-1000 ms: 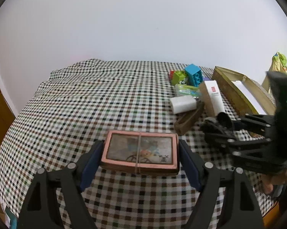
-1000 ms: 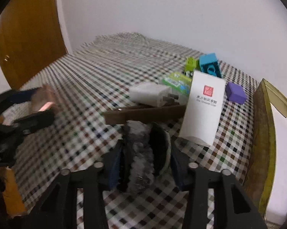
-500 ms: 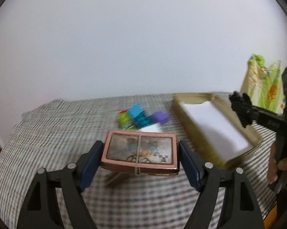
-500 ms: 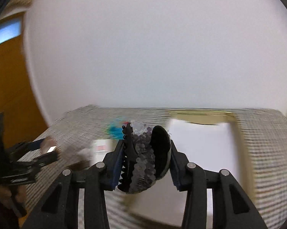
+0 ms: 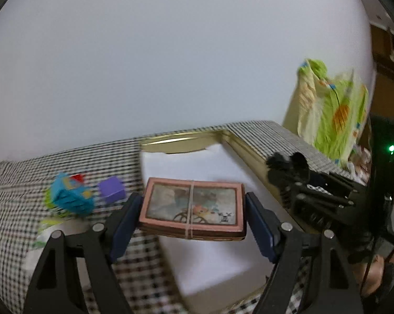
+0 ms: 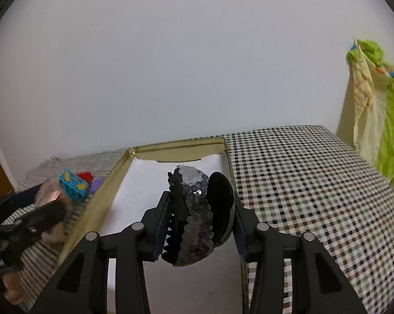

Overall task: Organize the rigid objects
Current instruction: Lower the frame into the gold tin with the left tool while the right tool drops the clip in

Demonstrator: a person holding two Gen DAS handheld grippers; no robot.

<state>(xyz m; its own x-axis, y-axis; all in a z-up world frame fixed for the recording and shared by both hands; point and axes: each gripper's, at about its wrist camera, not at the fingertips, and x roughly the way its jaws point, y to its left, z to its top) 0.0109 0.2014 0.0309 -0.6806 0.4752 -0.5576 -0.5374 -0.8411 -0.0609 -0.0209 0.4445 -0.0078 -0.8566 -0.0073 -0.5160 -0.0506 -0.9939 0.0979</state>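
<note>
Carrying both items to the gold box (image 6: 102,196): left gripper (image 5: 193,216) jaws clamp the pink picture tin (image 5: 193,206) above its near-left edge; right gripper (image 6: 201,218) jaws clamp the sequined hair claw (image 6: 197,209) over its white lining. Next, I judge: lower, then release inside.

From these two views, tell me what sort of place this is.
Probably a room in a home: a table under a checked tablecloth, a plain white wall, and bright printed cloth hanging at the right.
</note>
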